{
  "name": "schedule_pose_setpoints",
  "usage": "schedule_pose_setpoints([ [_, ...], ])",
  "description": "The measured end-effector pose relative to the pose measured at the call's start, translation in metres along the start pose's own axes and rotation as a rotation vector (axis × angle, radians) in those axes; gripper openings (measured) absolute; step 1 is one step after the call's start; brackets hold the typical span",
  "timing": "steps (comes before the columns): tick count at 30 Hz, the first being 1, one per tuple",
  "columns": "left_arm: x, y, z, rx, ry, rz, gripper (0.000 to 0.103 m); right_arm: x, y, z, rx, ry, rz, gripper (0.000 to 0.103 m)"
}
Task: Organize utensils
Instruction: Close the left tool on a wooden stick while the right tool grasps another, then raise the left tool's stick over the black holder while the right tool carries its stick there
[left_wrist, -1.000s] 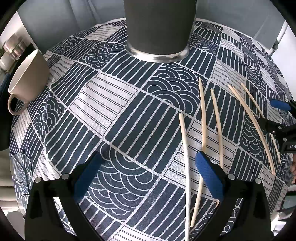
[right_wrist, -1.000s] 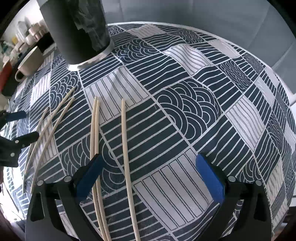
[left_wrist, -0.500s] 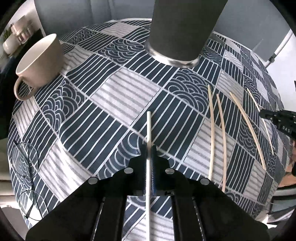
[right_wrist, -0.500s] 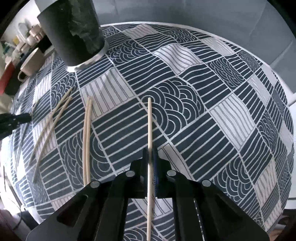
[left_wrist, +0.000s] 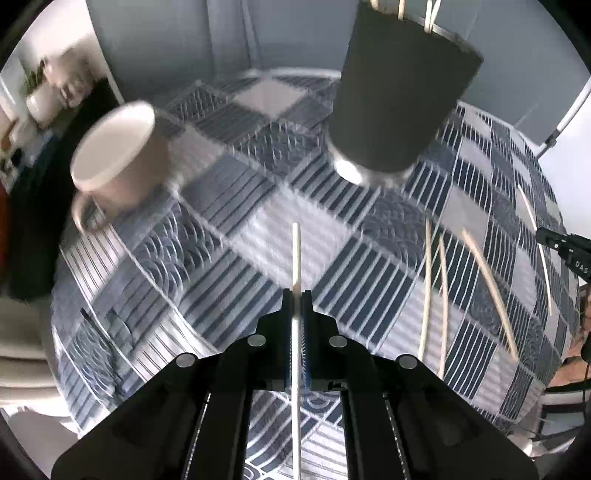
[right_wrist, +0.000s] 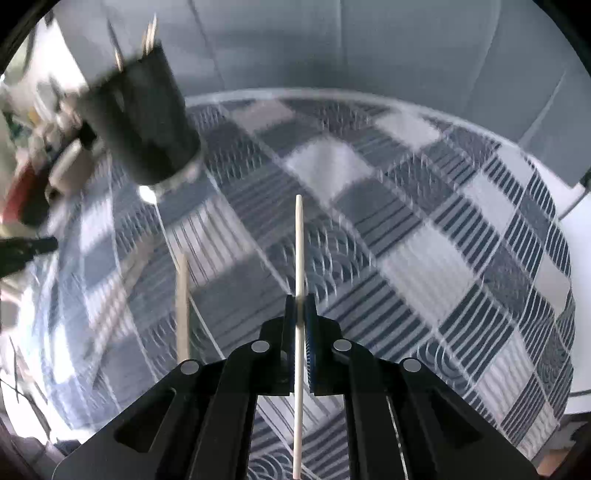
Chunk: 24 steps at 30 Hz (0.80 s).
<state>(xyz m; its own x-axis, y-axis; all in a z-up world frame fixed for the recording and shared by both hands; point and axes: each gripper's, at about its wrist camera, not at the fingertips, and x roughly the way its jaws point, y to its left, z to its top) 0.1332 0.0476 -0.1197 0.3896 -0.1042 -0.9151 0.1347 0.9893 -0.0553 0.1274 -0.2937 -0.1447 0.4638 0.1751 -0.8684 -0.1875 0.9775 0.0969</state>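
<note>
My left gripper (left_wrist: 296, 295) is shut on a pale chopstick (left_wrist: 296, 254) and holds it above the patterned tablecloth (left_wrist: 240, 236). My right gripper (right_wrist: 300, 300) is shut on another chopstick (right_wrist: 299, 240), also lifted. The dark utensil holder (left_wrist: 399, 96) stands at the back with a few chopstick tips above its rim; it shows blurred in the right wrist view (right_wrist: 142, 122). Several chopsticks (left_wrist: 428, 280) lie on the cloth right of my left gripper. One lying chopstick (right_wrist: 182, 306) shows left of my right gripper.
A beige mug (left_wrist: 118, 155) stands at the left of the table. The right gripper's tip (left_wrist: 565, 247) shows at the right edge of the left wrist view. Clutter sits beyond the table's left side (right_wrist: 33, 173). The table edge curves behind the holder.
Both grippers closed on a chopstick each and have lifted them off the cloth. Both views now sit higher and tilt up, showing the holder's rim.
</note>
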Motion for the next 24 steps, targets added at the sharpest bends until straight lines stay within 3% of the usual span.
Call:
schedule_pose_setpoints([
  [11,-0.058,-0.013,0.075,-0.003,-0.168,0.012,0.005,-0.069,0.022,0.082,-0.038,-0.241,0.073,0.005],
  [16,-0.078,-0.022,0.1,0.023,-0.22,0.018,0.005,-0.079,0.037,0.105,-0.061,-0.285,0.088,0.005],
  [18,-0.083,-0.026,0.107,0.026,-0.245,0.055,0.005,-0.08,0.044,0.112,-0.074,-0.298,0.094,0.005],
  [24,-0.094,-0.04,0.132,0.048,-0.28,0.05,0.005,-0.083,0.062,0.137,-0.109,-0.336,0.122,0.005],
])
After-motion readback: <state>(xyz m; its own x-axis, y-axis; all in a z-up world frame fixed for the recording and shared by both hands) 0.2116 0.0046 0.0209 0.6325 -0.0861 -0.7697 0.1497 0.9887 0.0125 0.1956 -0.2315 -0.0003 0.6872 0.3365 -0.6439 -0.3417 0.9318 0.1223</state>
